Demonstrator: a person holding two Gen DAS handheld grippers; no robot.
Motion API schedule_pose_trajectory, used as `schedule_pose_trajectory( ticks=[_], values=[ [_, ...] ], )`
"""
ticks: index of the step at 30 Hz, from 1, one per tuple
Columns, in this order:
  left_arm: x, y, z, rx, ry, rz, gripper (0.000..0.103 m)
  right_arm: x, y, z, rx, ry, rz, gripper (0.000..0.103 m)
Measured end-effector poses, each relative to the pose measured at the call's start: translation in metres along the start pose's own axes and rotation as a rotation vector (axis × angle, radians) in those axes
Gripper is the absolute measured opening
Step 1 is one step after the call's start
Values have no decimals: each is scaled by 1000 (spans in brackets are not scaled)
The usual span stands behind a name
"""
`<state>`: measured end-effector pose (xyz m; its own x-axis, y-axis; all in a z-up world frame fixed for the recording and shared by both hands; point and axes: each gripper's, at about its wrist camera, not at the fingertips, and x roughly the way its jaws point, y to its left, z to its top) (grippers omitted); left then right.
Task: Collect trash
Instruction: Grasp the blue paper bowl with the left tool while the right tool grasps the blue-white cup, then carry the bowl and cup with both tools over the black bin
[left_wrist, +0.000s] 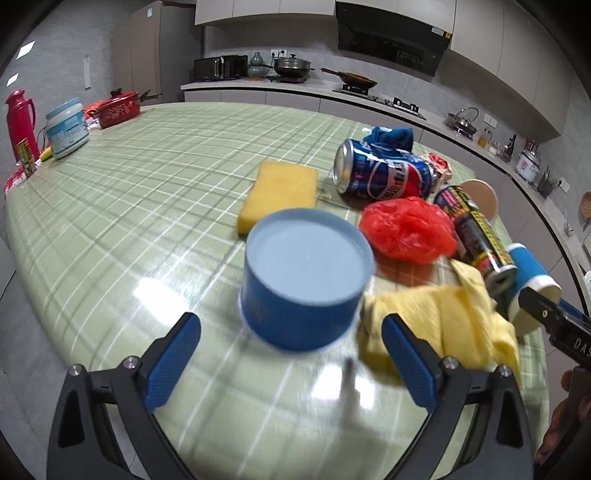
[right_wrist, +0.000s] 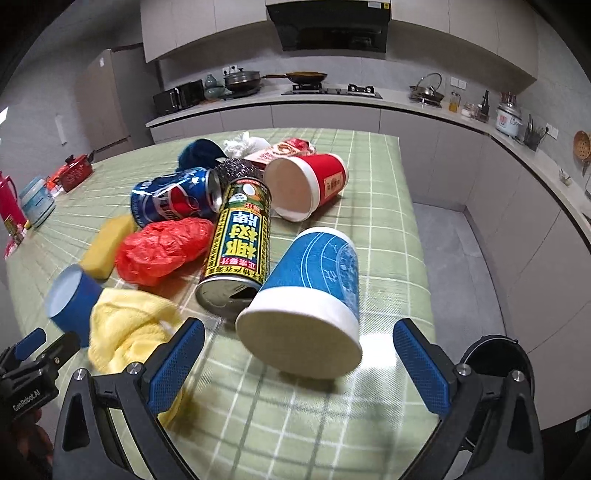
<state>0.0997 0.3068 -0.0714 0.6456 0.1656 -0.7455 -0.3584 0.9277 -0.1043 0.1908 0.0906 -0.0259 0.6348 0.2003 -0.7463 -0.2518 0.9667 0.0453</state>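
- Right wrist view puts a blue-and-white paper cup (right_wrist: 308, 295) on its side on the table (right_wrist: 384, 177), open mouth toward the camera, lying between and just ahead of the right claw (right_wrist: 299, 363), whose blue pads stand wide apart and hold nothing.
- Left wrist view has a second, shorter blue cup (left_wrist: 308, 280), blurred, standing ahead of the left claw (left_wrist: 291, 360); that claw too is spread wide and empty, neither pad touching the cup.
- Judged from this, the step in hand is the reach: each claw lines up on its own cup, and no piece of trash has been lifted yet.
- Just beside the tipped cup lies a yellow-and-black drink can (right_wrist: 238, 243), its opened end near the cup's rim; a crumpled red plastic bag (right_wrist: 162, 247) touches the can's other side.
- Behind these a dented blue soda can (right_wrist: 175, 201) lies on its side, with a red paper cup (right_wrist: 306, 184) tipped over further back.
- A yellow cloth (right_wrist: 127, 325) is bunched between the two blue cups, and a yellow sponge (left_wrist: 279, 194) sits beyond the shorter cup.
- The next move probably calls for each claw to ease forward until its pads flank the cup wall, then close gently, since thin paper is likely to crush and a cup on its side could roll away.
- The left claw should keep its right pad clear of the cloth.
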Motion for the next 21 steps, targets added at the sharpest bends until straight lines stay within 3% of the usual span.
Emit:
schedule_pose_trajectory(
  ticks=[4,6,8,16,17,21],
  values=[
    [15,0,11,-2,14,-19,98,12,-3,3,18,7,-21,103],
    [21,0,16,-1,19,-30,96,16,-7,5,29,13,-26,98],
    [24,-1,19,3,22,-37,94,21,-14,5,43,34,-6,71],
    [32,-1,21,10,33,-61,86,26,-21,5,29,56,-5,74],
    [33,-3,22,10,31,-62,81,28,-21,4,31,60,14,72],
    [30,-2,23,10,14,-77,79,24,-21,4,28,49,27,64]
  ],
)
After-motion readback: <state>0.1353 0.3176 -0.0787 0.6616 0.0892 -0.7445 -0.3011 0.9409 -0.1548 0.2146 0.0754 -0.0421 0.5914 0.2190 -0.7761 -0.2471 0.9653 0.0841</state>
